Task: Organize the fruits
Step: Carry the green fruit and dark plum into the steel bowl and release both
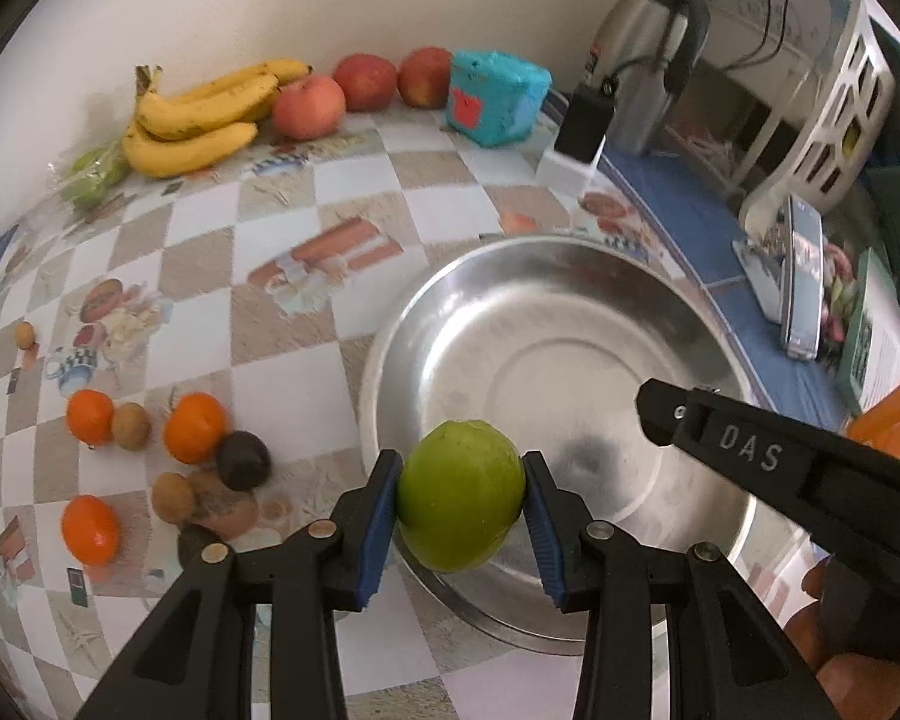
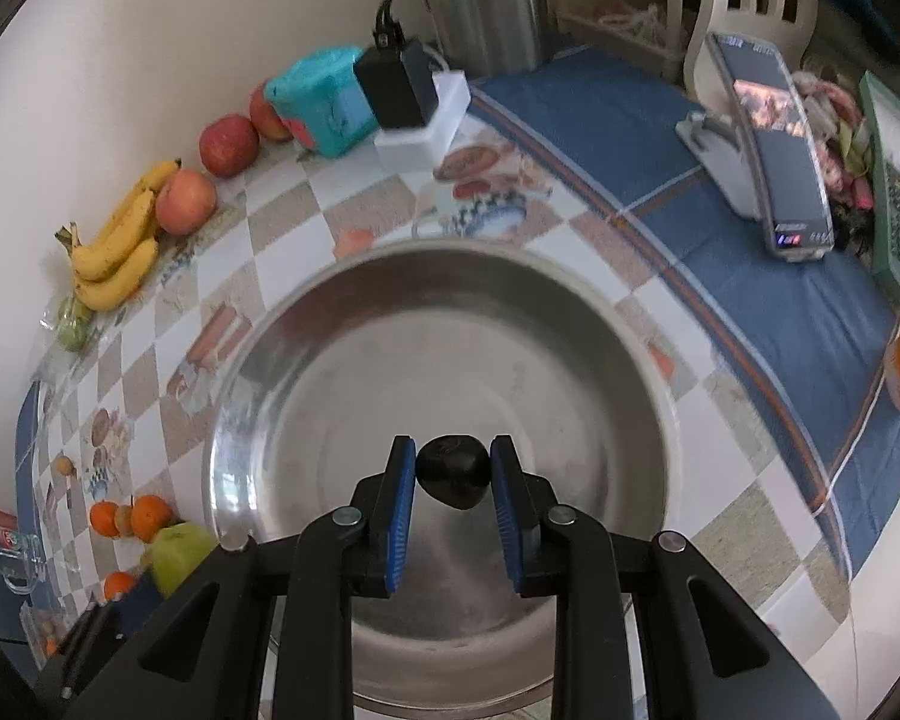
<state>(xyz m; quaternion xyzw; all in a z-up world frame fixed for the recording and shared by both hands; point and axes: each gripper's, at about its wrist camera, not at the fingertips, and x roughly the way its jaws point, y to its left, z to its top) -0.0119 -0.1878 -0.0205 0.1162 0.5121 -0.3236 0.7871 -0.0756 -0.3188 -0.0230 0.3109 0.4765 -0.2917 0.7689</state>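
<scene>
My left gripper [image 1: 461, 495] is shut on a green round fruit [image 1: 461, 495], held over the left rim of a big steel bowl [image 1: 570, 300]. My right gripper [image 2: 453, 471] is shut on a small dark fruit [image 2: 453, 471] above the middle of the steel bowl [image 2: 330, 324]. In the left wrist view a finger of the right gripper [image 1: 750, 450] reaches in over the bowl. The green fruit [image 2: 177, 549] also shows at the lower left of the right wrist view. Nothing lies in the bowl.
Oranges [image 1: 195, 427], small brown fruits [image 1: 131, 426] and a dark fruit [image 1: 243, 459] lie left of the bowl. Bananas [image 1: 198, 120] and red apples [image 1: 309, 105] line the wall. A teal box [image 1: 495, 96], charger [image 1: 579, 132], steel flask [image 1: 648, 60] and phone on a stand [image 2: 774, 156] stand behind.
</scene>
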